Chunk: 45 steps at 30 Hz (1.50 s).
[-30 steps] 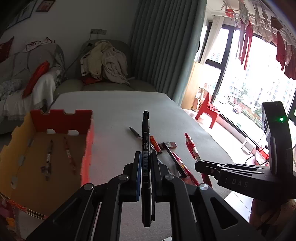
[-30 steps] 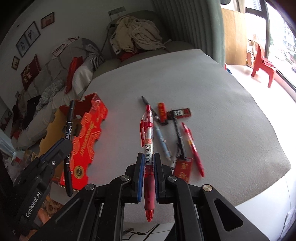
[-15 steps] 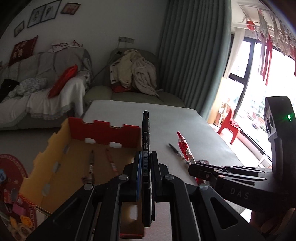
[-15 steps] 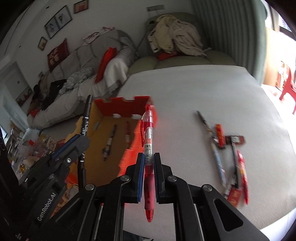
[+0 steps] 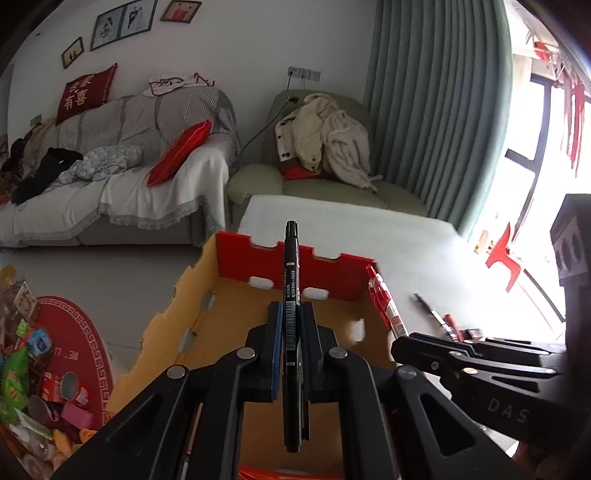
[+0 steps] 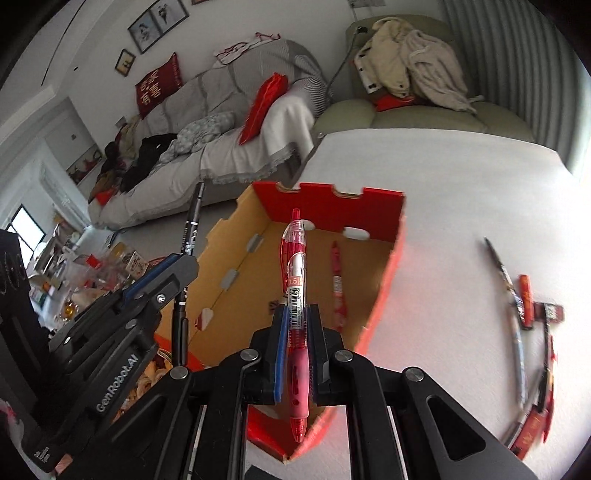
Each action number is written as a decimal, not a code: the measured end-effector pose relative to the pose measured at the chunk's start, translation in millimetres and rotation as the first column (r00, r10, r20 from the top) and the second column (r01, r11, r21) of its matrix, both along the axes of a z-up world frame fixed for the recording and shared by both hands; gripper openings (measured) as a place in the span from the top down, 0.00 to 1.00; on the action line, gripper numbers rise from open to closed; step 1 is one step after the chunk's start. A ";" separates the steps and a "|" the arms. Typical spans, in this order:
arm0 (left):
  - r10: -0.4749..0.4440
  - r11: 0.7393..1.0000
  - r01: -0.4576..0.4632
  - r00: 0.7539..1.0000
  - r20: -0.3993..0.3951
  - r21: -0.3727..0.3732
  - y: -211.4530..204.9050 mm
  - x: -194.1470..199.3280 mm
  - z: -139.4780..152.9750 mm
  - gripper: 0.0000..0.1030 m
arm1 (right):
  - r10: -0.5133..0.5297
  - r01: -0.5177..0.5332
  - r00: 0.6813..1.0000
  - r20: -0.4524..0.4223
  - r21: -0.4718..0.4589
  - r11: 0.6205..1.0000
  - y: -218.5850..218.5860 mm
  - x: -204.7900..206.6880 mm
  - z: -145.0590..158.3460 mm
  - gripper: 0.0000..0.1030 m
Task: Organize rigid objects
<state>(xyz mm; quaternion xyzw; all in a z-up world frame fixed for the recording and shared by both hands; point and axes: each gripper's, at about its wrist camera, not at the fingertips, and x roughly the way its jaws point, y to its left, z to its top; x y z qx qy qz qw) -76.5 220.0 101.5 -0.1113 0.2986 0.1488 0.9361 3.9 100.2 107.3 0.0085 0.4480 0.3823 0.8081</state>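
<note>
Blurred pens at right edge; labels unreadable

— What sort of place is showing here?
— A home's living room: a covered sofa is sitting at upper left, framed pictures are hanging above, clothes are lying on an armchair.

The open-topped red and yellow cardboard box stands clear from above; its notched walls bar sideways entry. Scattered pens crowd the white counter right; its far half lies bare.
</note>
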 end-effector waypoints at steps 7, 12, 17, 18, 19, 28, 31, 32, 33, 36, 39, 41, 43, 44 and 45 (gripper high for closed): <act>0.030 0.999 -0.031 0.998 -0.058 -0.014 22.3 27.6 -22.0 0.91 | 0.012 -0.012 1.000 -0.028 -0.009 1.000 26.6 20.4 -8.2 0.90; 0.044 0.999 -0.047 0.994 -0.103 -0.022 33.7 47.1 -34.5 0.91 | 0.011 -0.012 0.999 -0.036 -0.030 0.999 39.7 36.7 -14.9 0.90; 0.036 0.999 -0.039 0.991 -0.130 -0.024 36.7 64.4 -44.0 0.91 | -0.002 -0.001 0.997 -0.072 -0.040 0.999 42.3 50.2 -25.5 0.90; 0.034 0.999 -0.038 0.991 -0.132 -0.028 37.8 65.9 -45.5 0.91 | -0.004 0.001 0.997 -0.076 -0.043 0.999 42.3 52.2 -27.6 0.90; 0.034 0.999 -0.038 0.990 -0.137 -0.032 38.3 68.1 -47.5 0.91 | -0.005 0.002 0.997 -0.080 -0.044 0.999 42.5 54.5 -29.3 0.90; 0.037 0.999 -0.043 0.979 -0.198 -0.026 43.8 81.2 -61.5 0.91 | -0.014 0.007 0.995 -0.103 -0.069 0.998 44.7 65.5 -42.2 0.90; 0.040 0.999 -0.045 0.975 -0.218 -0.021 44.4 84.7 -64.4 0.91 | -0.014 0.005 0.994 -0.111 -0.077 0.997 47.8 67.7 -46.2 0.90; 0.041 0.999 -0.046 0.974 -0.224 -0.017 44.1 86.0 -65.2 0.91 | -0.014 0.004 0.993 -0.114 -0.081 0.997 48.9 68.8 -47.6 0.90; 0.038 0.999 -0.043 0.972 -0.232 -0.015 43.8 87.8 -66.4 0.91 | -0.013 0.003 0.993 -0.116 -0.086 0.996 49.4 69.2 -49.3 0.90; 0.020 1.000 -0.025 0.964 -0.266 -0.013 41.7 93.9 -70.7 0.91 | -0.016 0.004 0.993 -0.119 -0.101 0.995 50.3 71.6 -53.5 0.90; -0.011 1.000 0.004 0.943 -0.333 -0.021 41.3 104.9 -79.7 0.90 | -0.016 0.000 0.992 -0.128 -0.123 0.992 51.4 73.9 -58.3 0.90; -0.026 1.000 0.020 0.926 -0.376 -0.019 40.0 111.6 -85.7 0.87 | -0.013 -0.006 0.990 -0.137 -0.136 0.991 51.9 76.5 -60.9 0.89; -0.020 1.000 0.015 0.909 -0.416 -0.014 39.2 116.2 -91.3 0.55 | -0.007 -0.014 0.992 -0.125 -0.168 0.986 51.8 76.2 -60.7 0.89; -0.005 1.000 -0.002 0.902 -0.432 -0.014 41.3 118.1 -93.3 0.46 | -0.014 -0.006 0.994 -0.105 -0.191 0.982 50.9 76.0 -59.3 0.89; 0.009 0.999 -0.022 0.897 -0.442 -0.025 45.3 118.8 -95.0 0.26 | -0.014 -0.004 0.996 -0.092 -0.198 0.980 49.3 76.4 -57.3 0.89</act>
